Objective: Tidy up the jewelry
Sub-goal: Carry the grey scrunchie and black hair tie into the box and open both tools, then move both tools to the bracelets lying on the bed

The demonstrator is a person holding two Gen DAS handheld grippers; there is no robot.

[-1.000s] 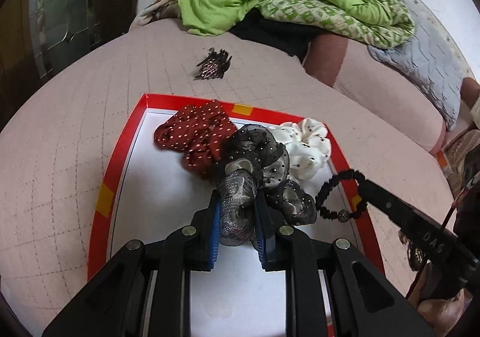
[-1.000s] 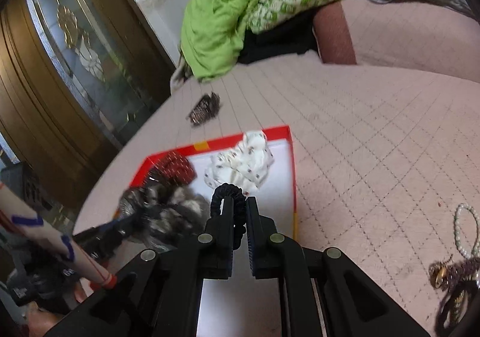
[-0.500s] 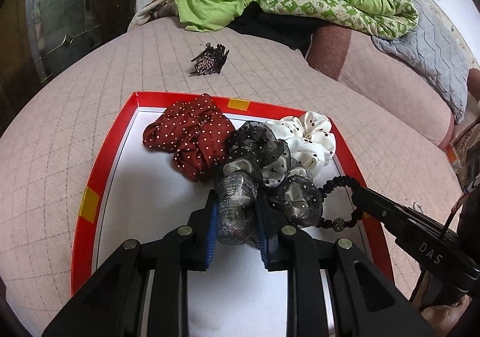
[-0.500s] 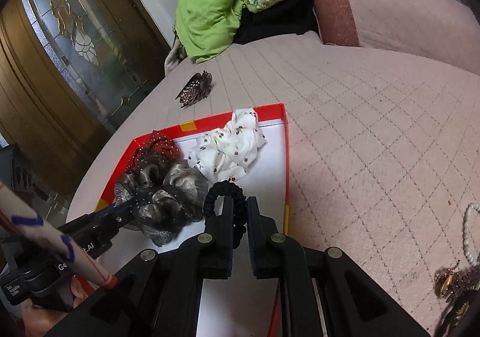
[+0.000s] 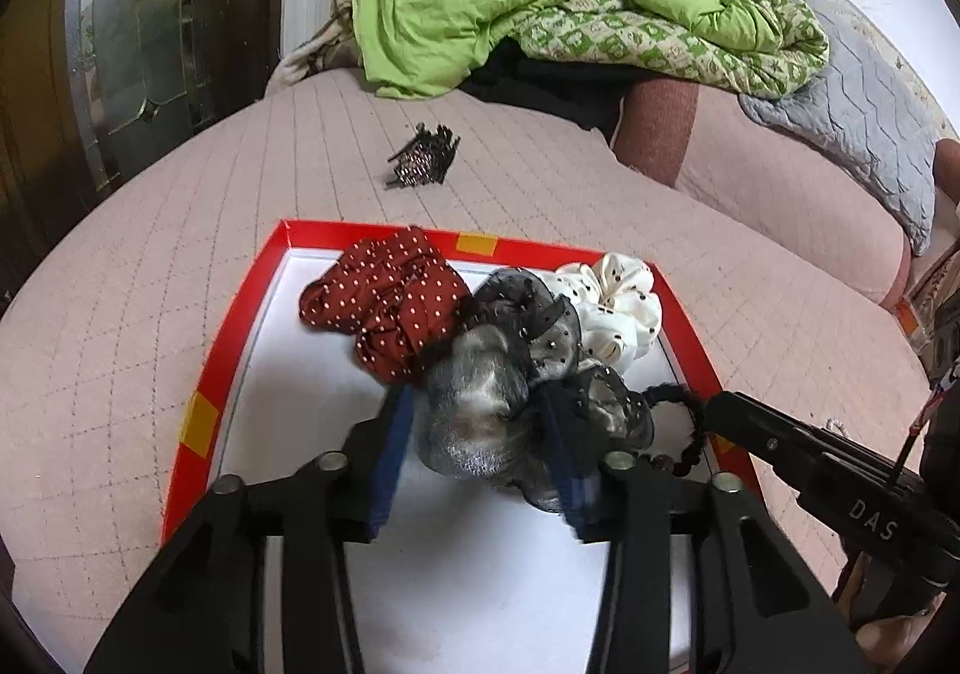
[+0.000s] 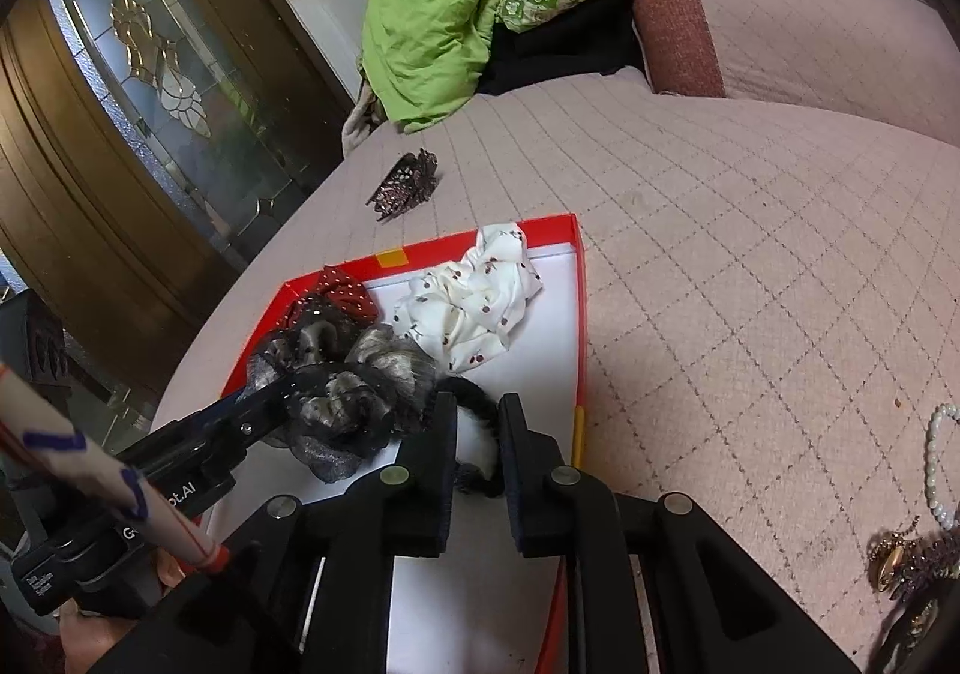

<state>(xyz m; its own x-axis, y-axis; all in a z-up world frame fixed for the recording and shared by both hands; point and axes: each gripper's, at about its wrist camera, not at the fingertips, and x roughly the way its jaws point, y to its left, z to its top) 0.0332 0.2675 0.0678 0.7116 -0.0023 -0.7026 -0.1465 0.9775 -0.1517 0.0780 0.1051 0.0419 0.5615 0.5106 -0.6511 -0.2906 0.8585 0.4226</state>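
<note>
Left wrist view: the left gripper (image 5: 486, 452) stood over the white floor of the red tray (image 5: 231, 338), its jaws just having been opening, with the grey scrunchie (image 5: 474, 410) lying loose between them and no longer pinched.
Right wrist view: the right gripper (image 6: 477, 434) had its jaws just having been easing apart to a narrow gap, the black bead bracelet (image 6: 474, 404) between them; whether the pads pressed on it I could not tell.
Tray contents: the red dotted scrunchie (image 5: 390, 308) lay at the far left, the white scrunchie (image 5: 618, 308) at the far right, and the grey one touched both.
Outside the tray: a dark hair claw (image 5: 423, 164) sat on the pink quilted cover (image 5: 150, 314) beyond the far rim; a pearl strand (image 6: 936, 464) and a tangle of gold pieces (image 6: 906, 560) lay well to the right.
Scrunchie handling: judged light, soft and springy, likely to puff up once freed; any thick fold would give a hold.
Bracelet handling: judged light and floppy, with beads that could roll off smooth pads; a pinch across the strand seemed safest.
Hair claw handling: judged stiff with brittle teeth; best taken by its spine.
</note>
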